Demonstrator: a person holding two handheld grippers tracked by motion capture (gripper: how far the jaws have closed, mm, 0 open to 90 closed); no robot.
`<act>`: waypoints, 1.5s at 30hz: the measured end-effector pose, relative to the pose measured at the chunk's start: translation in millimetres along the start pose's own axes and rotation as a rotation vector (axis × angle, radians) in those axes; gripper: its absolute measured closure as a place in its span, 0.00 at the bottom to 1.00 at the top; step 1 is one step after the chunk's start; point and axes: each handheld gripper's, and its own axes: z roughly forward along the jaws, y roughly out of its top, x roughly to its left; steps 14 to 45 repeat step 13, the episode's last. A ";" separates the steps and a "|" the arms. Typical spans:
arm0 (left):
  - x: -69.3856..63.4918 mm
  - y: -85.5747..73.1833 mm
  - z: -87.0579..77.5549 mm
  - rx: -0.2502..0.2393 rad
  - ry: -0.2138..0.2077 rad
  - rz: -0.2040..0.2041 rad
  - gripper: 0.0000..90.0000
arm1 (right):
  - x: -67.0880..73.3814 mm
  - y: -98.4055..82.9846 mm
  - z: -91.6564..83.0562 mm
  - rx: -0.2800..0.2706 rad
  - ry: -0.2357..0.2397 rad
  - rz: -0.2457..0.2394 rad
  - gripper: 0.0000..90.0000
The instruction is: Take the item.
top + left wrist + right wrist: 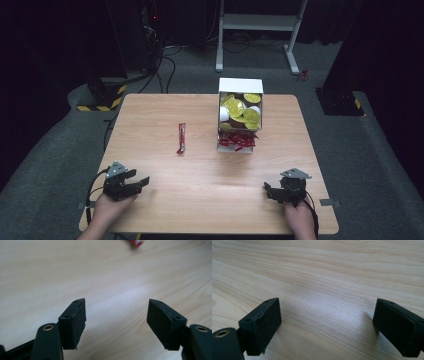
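White box of gold-lidded cups, red shreds, wooden table

On the tabletop, a box sits in the upper right of the high view, with cups in it. A wrapper lies left of the box, near the centre. The left tool rests at lower left, the right tool at lower right, both well apart from the wrapper.
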 end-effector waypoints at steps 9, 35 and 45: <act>-2.1 -24.3 0.3 0.036 0.070 0.054 0.22 | 0.6 -1.1 -0.9 -0.001 -0.003 0.006 0.09; -4.8 -25.0 0.7 0.041 0.090 0.066 0.20 | 0.2 -0.9 -0.8 0.001 -0.004 0.009 0.08; -4.8 -25.0 0.7 0.041 0.090 0.066 0.20 | 0.2 -0.9 -0.8 0.001 -0.004 0.009 0.08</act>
